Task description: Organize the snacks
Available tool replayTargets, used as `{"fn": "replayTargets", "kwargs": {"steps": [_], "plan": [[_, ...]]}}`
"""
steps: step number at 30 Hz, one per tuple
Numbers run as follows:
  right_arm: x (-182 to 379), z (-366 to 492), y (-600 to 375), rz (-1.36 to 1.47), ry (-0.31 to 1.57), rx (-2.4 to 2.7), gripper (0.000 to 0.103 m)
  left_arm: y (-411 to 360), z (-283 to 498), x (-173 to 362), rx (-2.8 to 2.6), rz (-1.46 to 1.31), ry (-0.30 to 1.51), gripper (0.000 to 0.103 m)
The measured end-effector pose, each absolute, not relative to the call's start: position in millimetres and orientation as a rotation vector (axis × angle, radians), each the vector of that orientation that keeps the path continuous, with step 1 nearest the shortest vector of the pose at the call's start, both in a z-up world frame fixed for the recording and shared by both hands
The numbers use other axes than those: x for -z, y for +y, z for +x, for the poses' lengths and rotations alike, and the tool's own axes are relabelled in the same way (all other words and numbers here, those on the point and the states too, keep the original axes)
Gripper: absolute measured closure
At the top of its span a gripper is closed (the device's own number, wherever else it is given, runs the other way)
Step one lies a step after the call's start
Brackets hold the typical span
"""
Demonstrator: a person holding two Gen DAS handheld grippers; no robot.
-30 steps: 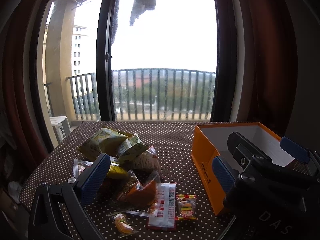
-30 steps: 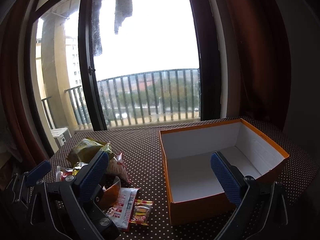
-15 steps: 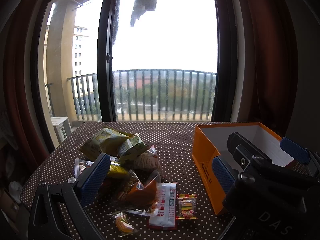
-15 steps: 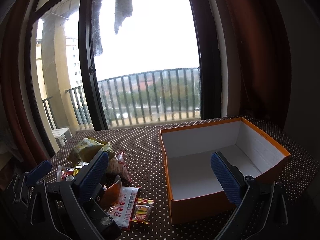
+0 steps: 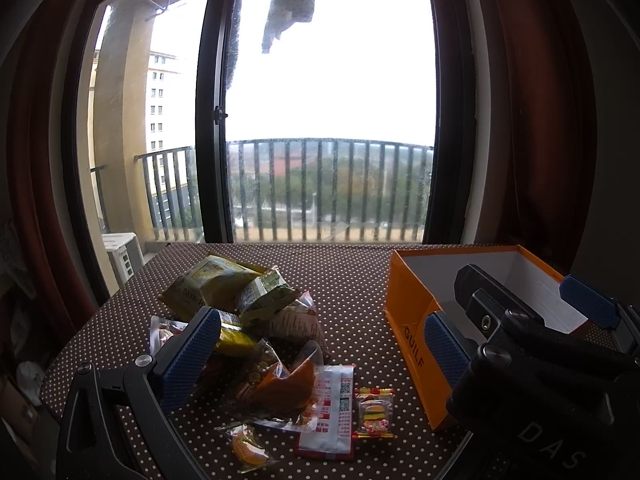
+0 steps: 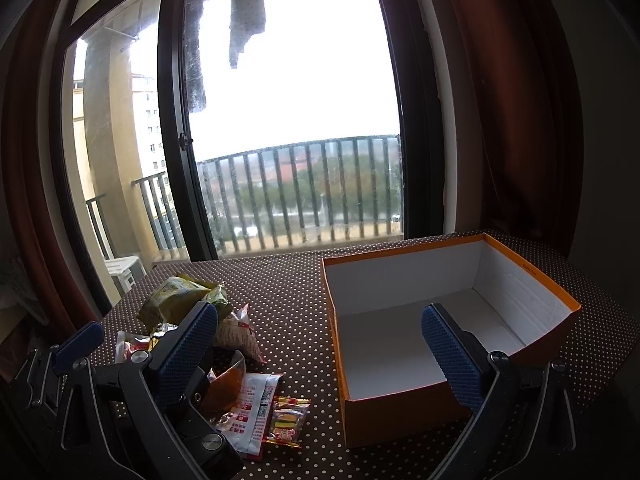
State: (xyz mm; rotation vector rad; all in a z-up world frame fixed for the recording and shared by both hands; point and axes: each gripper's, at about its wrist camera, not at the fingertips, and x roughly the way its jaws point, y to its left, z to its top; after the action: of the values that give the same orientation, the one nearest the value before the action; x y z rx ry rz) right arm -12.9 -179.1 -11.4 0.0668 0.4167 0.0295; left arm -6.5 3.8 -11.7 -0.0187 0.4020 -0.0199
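A heap of snack packets (image 5: 244, 320) is seen on a table covered with a brown cloth dotted white (image 5: 344, 280). In the left wrist view the heap lies from 9 to 6 o'clock of centre, and an open orange cardboard box (image 5: 408, 320), white inside and printed "GUILF" on its near side, stands at 4 o'clock, apart from the heap.

The left gripper (image 5: 320, 344) is held above the near part of the heap with its blue-padded fingers (image 5: 192, 352) set wide apart; nothing is clamped between them. The right gripper (image 6: 320, 352) is likewise spread wide and grips nothing; its right pad is seen over the box floor (image 6: 384, 344), its left pad over the heap. Whether either gripper touches a packet cannot be told.

At the far side of the heap, at 10 o'clock, a yellow-green bag (image 5: 208, 284) is leaned against a smaller green packet (image 5: 264, 296). A clear pouch with an orange snack (image 5: 288, 384) is found at the near middle. Just beside it, toward 5 o'clock, a white packet with red print (image 5: 332, 412) lies flat, and a small burger-shaped gummy packet (image 5: 374, 412) is placed touching its right edge. A small clear wrapper with a yellow sweet (image 5: 248, 446) is seen at 6 o'clock.

The box is shown to hold no packets in the right wrist view. A balcony railing (image 5: 328, 188) is visible through the glass door at 12 o'clock.
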Motion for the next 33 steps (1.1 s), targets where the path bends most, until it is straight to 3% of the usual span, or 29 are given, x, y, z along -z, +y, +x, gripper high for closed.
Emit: {"fn": "replayTargets", "kwargs": {"steps": [33], "plan": [[46,-5,-154,0.058,0.465,-0.040,0.000,29,-3,50,-0.004,-0.012,0.458,0.003]]}}
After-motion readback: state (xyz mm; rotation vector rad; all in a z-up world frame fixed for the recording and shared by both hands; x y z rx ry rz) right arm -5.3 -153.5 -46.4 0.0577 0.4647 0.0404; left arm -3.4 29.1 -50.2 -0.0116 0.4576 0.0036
